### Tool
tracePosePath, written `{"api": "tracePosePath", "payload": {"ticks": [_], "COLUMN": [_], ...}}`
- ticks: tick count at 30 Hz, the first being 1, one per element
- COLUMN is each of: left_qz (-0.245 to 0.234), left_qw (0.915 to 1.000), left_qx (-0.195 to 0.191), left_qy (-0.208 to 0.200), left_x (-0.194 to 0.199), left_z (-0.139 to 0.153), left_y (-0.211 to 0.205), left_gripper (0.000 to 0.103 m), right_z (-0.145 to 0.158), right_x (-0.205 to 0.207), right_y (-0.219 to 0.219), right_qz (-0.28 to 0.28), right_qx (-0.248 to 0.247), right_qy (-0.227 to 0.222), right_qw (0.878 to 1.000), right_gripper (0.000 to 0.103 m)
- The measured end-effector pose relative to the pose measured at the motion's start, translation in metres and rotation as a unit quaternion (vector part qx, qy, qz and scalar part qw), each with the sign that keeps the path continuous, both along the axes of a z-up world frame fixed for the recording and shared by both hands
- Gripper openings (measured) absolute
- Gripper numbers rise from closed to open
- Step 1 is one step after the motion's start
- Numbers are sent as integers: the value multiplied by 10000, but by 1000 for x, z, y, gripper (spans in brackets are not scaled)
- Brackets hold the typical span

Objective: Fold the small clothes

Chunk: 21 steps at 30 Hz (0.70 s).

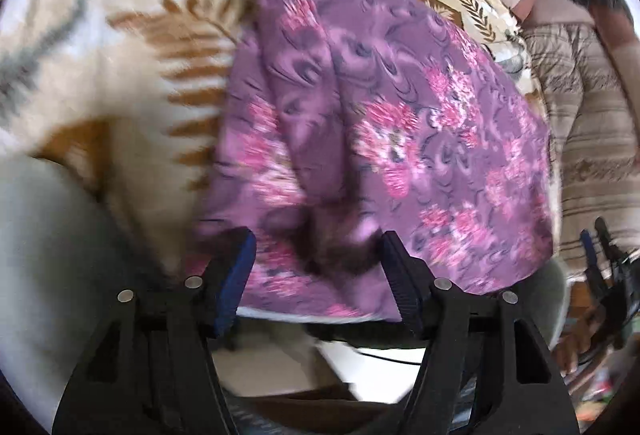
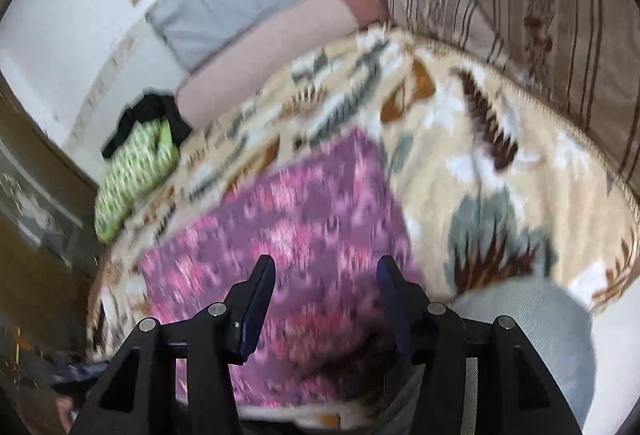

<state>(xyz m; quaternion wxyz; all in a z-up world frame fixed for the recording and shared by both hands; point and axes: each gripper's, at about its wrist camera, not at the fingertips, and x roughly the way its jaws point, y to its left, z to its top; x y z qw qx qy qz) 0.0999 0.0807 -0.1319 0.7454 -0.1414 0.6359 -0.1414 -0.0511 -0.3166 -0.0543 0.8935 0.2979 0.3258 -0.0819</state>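
- The purple floral garment [image 1: 360, 131] lies folded into a rough rectangle on the bed's leaf-patterned blanket [image 1: 132, 47], near the bed's front edge.
- Its cloth is mauve with pink and white flower clusters and dark swirls; a raised crease runs lengthwise down its left part in the left wrist view, and the rest lies fairly flat.
- In the right wrist view the same garment [image 2: 288, 235] is blurred, with its far edge straight and its right corner squared off on the blanket [image 2: 500, 203].
- The left gripper [image 1: 316, 263] points steeply down over the garment's near edge; its fingers [image 1: 240, 267] are released, standing apart with nothing pinched, the cloth below them.
- The right gripper [image 2: 326, 299] points down at a shallower slant above the garment's near part; its fingers [image 2: 262, 299] are likewise spread and grasp nothing.
- The right gripper also shows at the right edge of the left wrist view, beside the garment's corner.
- A green patterned cloth [image 2: 132, 175] lies well apart at the blanket's far left edge.
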Motion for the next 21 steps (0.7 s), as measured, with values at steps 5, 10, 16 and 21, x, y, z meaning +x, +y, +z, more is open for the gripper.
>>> {"api": "tracePosePath", "payload": {"ticks": [5, 10, 16, 21], "left_qz": [-3, 45, 280, 170], "left_qw": [9997, 9985, 9991, 9949], "left_qx": [-157, -504, -285, 478], "left_qy": [212, 221, -109, -870], "left_x": [4, 1, -8, -32], "left_z": [-13, -16, -6, 25], "left_y": [-3, 9, 9, -12], "left_gripper": [29, 29, 17, 12], "right_z": [-4, -54, -54, -45], "right_x": [29, 70, 70, 65], "right_y": [-28, -42, -27, -7], "right_qz": [-177, 287, 362, 658], "right_qx": [27, 927, 617, 118], "right_qy": [326, 1212, 1310, 1191], "right_qw": [9993, 9879, 9888, 9906], "right_gripper": [51, 51, 27, 29]}}
